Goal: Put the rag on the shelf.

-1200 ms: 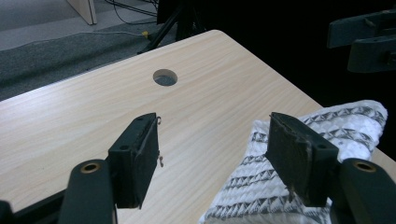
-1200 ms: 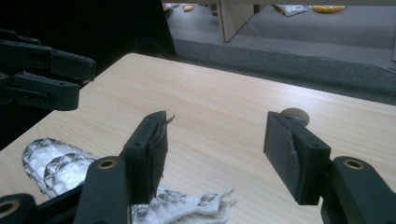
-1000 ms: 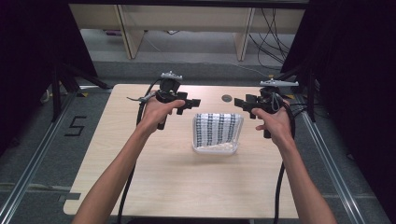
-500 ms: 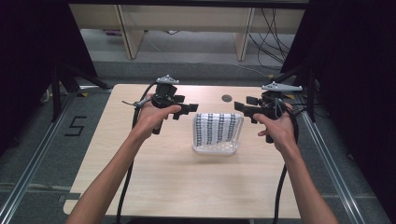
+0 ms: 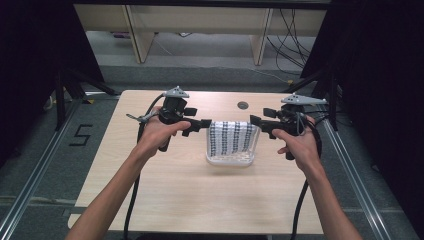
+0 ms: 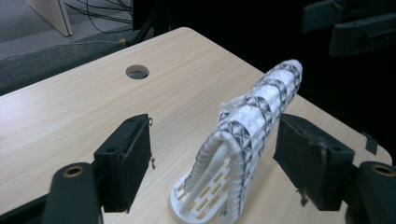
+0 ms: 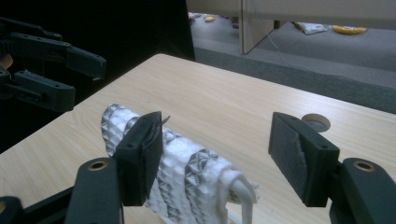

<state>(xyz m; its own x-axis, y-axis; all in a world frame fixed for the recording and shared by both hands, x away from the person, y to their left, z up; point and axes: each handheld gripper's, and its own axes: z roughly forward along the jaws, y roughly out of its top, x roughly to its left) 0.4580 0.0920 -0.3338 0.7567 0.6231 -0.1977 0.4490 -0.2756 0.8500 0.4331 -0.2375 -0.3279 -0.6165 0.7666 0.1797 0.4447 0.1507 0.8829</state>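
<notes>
A patterned cloth [image 5: 231, 138] hangs draped over a white rack [image 5: 230, 160] in the middle of the tabletop [image 5: 200, 200]. The left tongs [image 5: 202, 124] and right tongs [image 5: 256, 121] flank its ends; both have just been opening, and neither presses the cloth. It seems unevenly hung. A brush while backing off could drag it down or tip the light rack.

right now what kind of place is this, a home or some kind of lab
Most likely a lab set up for recording: a bare wooden table on grey carpet, black curtains at both sides, and loose cables on the floor behind.
</notes>
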